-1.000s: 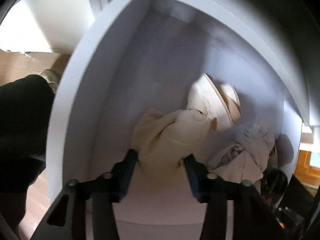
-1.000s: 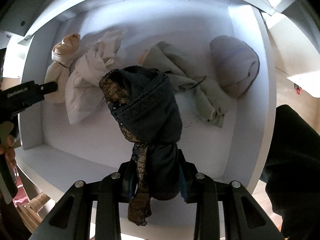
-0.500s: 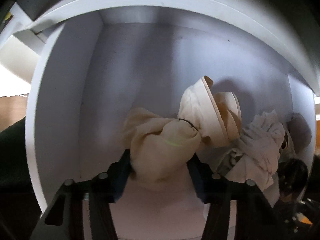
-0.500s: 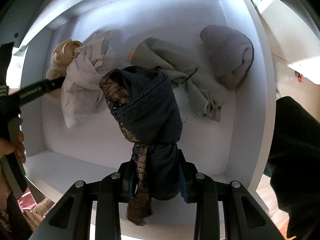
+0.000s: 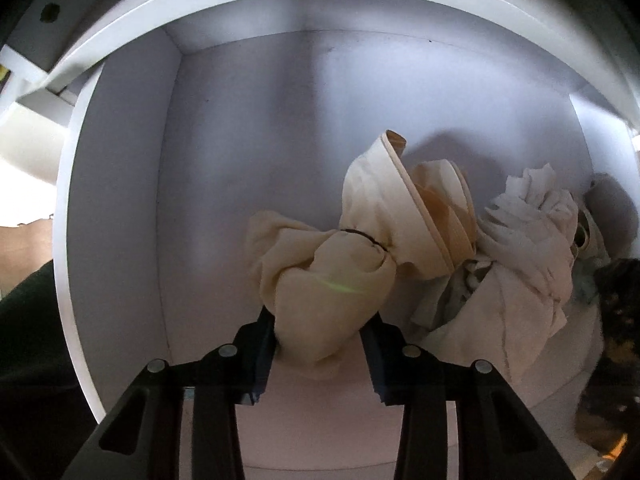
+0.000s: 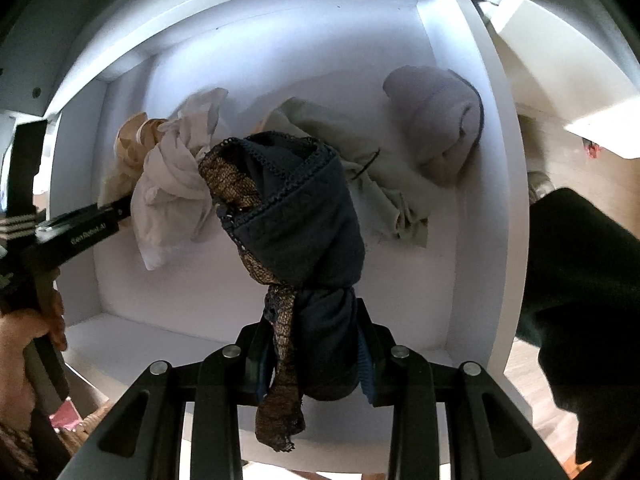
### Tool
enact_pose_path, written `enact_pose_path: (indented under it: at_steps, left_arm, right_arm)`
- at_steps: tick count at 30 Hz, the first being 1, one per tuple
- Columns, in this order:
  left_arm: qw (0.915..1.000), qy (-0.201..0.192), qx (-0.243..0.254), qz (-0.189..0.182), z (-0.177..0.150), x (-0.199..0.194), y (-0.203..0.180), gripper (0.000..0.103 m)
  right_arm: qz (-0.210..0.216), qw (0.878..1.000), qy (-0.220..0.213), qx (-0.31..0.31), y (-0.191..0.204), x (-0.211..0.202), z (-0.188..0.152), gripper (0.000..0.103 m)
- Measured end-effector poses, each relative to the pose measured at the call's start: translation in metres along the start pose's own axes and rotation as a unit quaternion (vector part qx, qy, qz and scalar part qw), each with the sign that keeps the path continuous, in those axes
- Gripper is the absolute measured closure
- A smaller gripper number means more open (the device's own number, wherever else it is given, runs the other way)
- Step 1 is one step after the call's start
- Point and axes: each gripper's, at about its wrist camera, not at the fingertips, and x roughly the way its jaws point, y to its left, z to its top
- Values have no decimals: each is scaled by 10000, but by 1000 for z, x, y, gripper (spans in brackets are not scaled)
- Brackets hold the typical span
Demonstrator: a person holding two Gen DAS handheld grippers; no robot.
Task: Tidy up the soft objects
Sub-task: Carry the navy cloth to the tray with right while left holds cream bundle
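White cubby (image 6: 472,208), lit from above. Nearest, right gripper (image 6: 314,354) clenched on dark bundle (image 6: 304,216), held before cubby mouth. Left gripper (image 5: 320,344) clamped on cream bundle (image 5: 324,284), low inside cubby. Light, limp, likely to sag: best pinched at bunched waist. Behind: white cloth (image 6: 172,188), green cloth (image 6: 360,160), grey roll (image 6: 436,128) — last two clear only from right wrist.

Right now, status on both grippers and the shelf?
Left gripper shut on cream bundle. Right gripper shut on dark lace-trimmed bundle. Both at white cubby; three bundles already along the back.
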Motion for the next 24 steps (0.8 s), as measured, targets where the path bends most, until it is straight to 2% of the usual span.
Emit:
enact_pose_path:
  at_steps: [2, 5, 9, 15, 19, 24]
  left_arm:
    - [9999, -1, 92, 104, 9, 2, -14, 58]
    - [9999, 24, 120, 5, 8, 5, -31, 59]
    - [9997, 87, 232, -19, 2, -1, -35, 67]
    - [9996, 132, 204, -153, 2, -8, -29, 73]
    - [9995, 190, 103, -219, 2, -18, 9, 74]
    - [9995, 228, 114, -183, 7, -16, 4, 74]
  right_arm:
    - [190, 9996, -76, 184, -4, -10, -4, 70]
    - [261, 9992, -161, 242, -7, -22, -10, 70]
    - [178, 9990, -263, 308, -7, -38, -11, 70]
    - [124, 9982, -427, 410, -5, -66, -5, 70]
    - [154, 9973, -568, 448, -3, -76, -4, 70]
    - [179, 9966, -671, 439, -1, -92, 1, 70]
